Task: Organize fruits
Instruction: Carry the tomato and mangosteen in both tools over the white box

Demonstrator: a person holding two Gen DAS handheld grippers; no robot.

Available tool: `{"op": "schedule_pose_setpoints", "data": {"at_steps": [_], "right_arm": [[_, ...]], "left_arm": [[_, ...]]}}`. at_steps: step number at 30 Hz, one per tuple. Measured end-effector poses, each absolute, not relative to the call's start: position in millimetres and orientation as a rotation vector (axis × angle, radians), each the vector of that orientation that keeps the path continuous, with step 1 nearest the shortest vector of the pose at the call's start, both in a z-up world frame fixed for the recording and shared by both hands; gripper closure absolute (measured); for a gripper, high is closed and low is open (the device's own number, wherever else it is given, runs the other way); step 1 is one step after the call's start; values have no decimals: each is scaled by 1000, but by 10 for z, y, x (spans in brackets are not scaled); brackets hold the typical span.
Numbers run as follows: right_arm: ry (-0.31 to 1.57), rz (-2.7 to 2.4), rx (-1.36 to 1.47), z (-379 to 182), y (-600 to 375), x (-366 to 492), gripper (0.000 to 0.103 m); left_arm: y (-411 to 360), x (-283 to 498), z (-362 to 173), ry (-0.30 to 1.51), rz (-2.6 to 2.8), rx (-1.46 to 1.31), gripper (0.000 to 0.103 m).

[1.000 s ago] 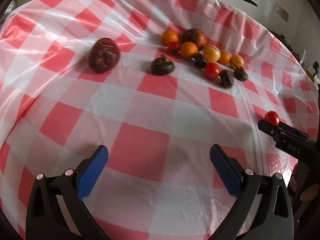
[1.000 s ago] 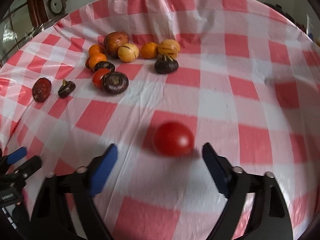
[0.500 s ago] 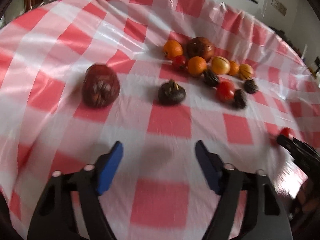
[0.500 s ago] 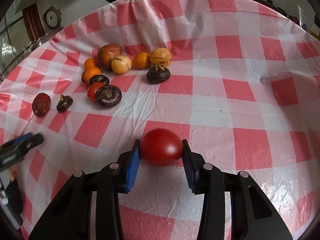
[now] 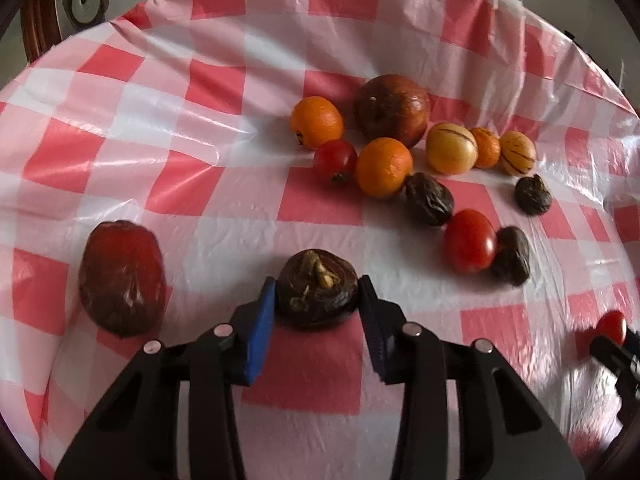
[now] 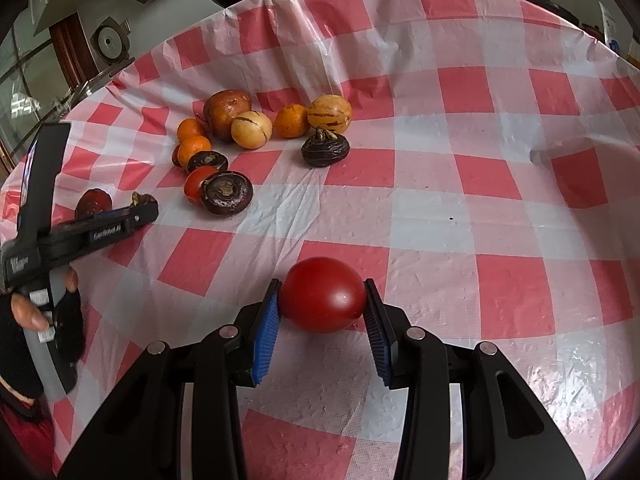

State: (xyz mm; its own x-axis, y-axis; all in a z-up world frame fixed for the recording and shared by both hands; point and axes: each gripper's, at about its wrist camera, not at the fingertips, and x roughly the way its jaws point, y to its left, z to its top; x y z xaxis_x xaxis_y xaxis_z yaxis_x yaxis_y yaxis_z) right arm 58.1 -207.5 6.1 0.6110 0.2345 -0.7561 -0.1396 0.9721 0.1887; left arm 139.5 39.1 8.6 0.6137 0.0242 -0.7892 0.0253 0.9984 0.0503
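Observation:
A dark wrinkled fruit (image 5: 316,300) with a dried stem lies on the red-and-white checked cloth (image 5: 320,200). My left gripper (image 5: 317,282) is closing its jaws on it, and both blue pads touch its sides. A dark red fruit (image 5: 122,278) sits just to its left. In the right wrist view my right gripper (image 6: 322,285) is shut on a round red tomato (image 6: 322,302) resting on the cloth. That view also shows the left gripper (image 6: 136,210) at the far left, held by a person's hand (image 6: 28,312).
A cluster of fruit lies toward the back: oranges (image 5: 384,166), a brownish apple (image 5: 392,110), striped yellow fruits (image 5: 450,148), tomatoes (image 5: 468,240) and dark fruits (image 5: 430,198). The cloth drops off at the table's rounded edge (image 5: 600,92).
My left gripper moved forward to the dark fruit and closed around it. My right gripper closed on the red tomato, then stayed in place.

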Motion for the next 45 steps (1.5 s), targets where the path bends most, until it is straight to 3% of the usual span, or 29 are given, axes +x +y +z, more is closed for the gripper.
{"op": "schedule_pose_setpoints", "data": {"at_steps": [12, 19, 45], "right_arm": [[868, 241, 110, 154, -1956, 452, 63], [820, 408, 52, 453, -1302, -206, 63], [732, 885, -337, 614, 741, -2157, 63]], "left_arm": [[507, 71, 435, 796, 90, 21, 62], [1005, -725, 396, 800, 159, -27, 62], [2654, -2912, 102, 812, 498, -152, 62]]}}
